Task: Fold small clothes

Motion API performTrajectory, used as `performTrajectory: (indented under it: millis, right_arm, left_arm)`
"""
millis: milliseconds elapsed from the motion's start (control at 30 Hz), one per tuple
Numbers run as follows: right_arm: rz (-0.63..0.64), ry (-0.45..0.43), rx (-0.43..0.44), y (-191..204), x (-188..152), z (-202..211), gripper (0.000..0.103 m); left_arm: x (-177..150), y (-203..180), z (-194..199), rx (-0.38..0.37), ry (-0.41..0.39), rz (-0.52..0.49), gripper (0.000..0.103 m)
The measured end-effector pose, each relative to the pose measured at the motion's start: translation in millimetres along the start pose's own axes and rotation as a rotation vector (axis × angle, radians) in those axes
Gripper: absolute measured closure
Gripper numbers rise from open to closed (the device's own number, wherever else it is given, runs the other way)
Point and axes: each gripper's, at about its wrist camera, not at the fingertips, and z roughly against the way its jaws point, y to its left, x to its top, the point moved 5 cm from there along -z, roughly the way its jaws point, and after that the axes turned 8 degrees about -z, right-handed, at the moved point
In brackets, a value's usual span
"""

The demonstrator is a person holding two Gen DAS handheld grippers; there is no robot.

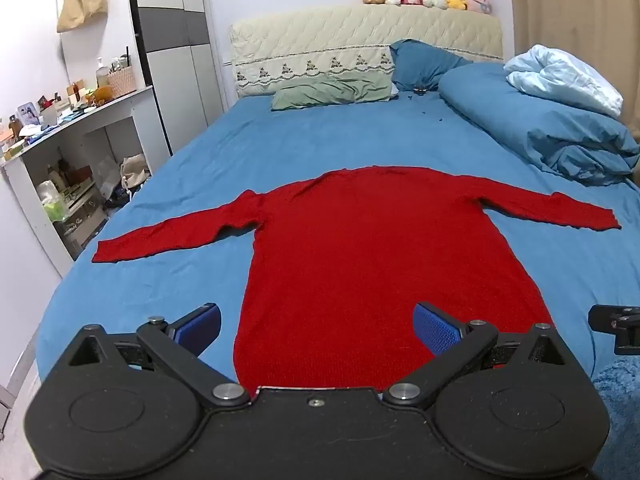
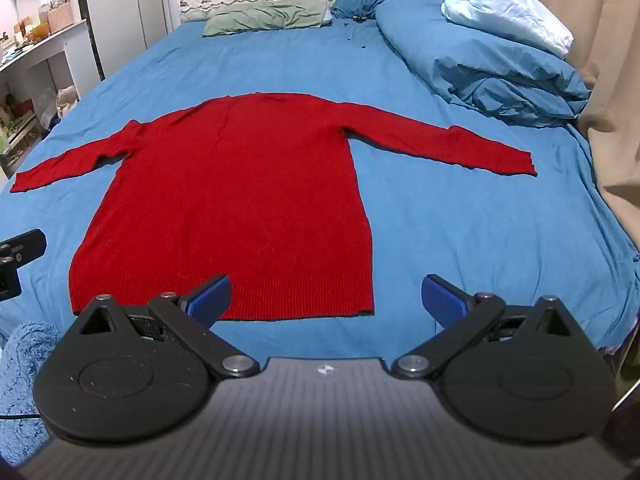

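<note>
The bed [image 1: 280,152], under a blue sheet, fills most of both views. Along its right side lies a rolled blue duvet [image 1: 532,120], with a green pillow [image 1: 332,90] at the headboard in the upper middle of the frame.

The red sweater [image 2: 232,208] lies flat in the centre of the sheet, collar toward the headboard, hem toward the cameras, both sleeves stretched out sideways. No fold has been started, by the look of it.

The left claw [image 1: 316,322] hovers low over the hem with its fingers spread wide and nothing between them; one blue pad sits over the sheet left of the garment, the other over red knit. The right claw [image 2: 326,298] is likewise spread and empty, straddling the hem's lower right corner.

The risks, as I judge them: a pinch at the hem may take only the top layer, so the back drags and bunches. It may also catch the sheet beneath and lift that too. The long sleeves could trail or twist if the body is folded first.
</note>
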Motion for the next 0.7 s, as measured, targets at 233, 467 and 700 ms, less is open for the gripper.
performTrajectory:
  millis: [233,467,700]
  right_arm:
    - [0.000,0.003,0.003,-0.4,0.8,-1.1,0.000]
    - [-0.001,0.001,0.008,1.1,-3.4,-5.8,0.000]
    - [-0.003,0.011,0.011,-4.8,-0.9,-6.6,0.000]
  left_arm:
    - [-6.2,3.5,-0.1,-0.026,-0.006,0.025,0.000]
    - [-0.1,3.9,-6.0,-0.026,0.013,0.006,0.000]
    - [0.0,3.8,-4.0,-0.043,0.014,0.013,0.000]
